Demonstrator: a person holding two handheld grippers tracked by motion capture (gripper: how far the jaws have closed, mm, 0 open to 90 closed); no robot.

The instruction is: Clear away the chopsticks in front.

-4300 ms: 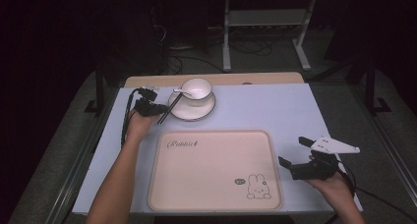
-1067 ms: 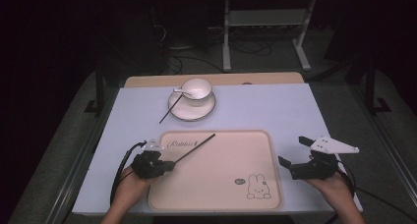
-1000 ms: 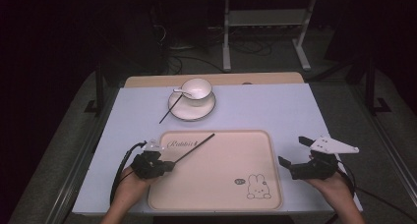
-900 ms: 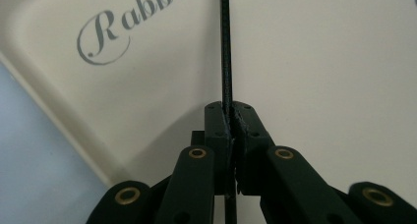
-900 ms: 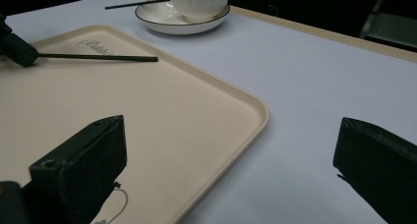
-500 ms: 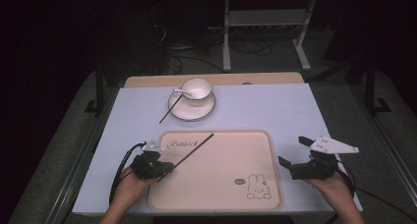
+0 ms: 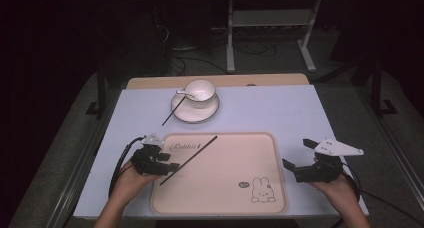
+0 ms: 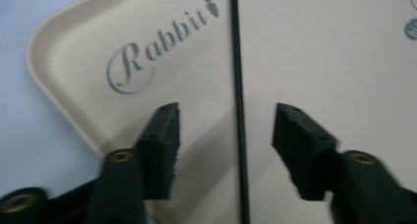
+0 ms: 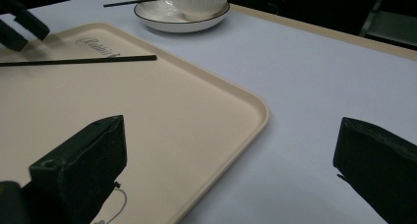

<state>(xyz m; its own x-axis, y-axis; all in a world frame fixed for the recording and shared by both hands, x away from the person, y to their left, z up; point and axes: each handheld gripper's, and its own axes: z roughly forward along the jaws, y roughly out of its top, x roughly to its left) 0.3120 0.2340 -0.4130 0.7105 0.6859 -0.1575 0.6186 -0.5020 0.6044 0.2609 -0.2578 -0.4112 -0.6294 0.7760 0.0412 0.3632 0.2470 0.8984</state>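
Release step: the left gripper (image 7: 167, 164) sits low over the near-left part of the cream tray (image 7: 280, 188), and its jaws have just been opening; in the left gripper view the pads (image 8: 164, 135) stand clear on either side of the black chopstick (image 8: 239, 135), neither one touching it, so the stick reads as set down and let go. The chopstick (image 7: 189, 160) lies flat on the tray floor, wholly inside the rim, crossing just under the "Rabbit" lettering (image 8: 157, 52). Long axis runs diagonally: near end toward the tray's near-left side by the left gripper, far end pointing to the tray's far edge and, beyond it, toward the cup and saucer (image 7: 196, 102). A second chopstick (image 7: 172, 114) leans off the saucer's left rim, beyond the tray. Right gripper (image 7: 304, 164) rests just off the tray's right edge, jaws wide, nothing between them. Likely next: lift the left gripper straight back without nudging the stick, then reach past the tray's far edge for the second chopstick.
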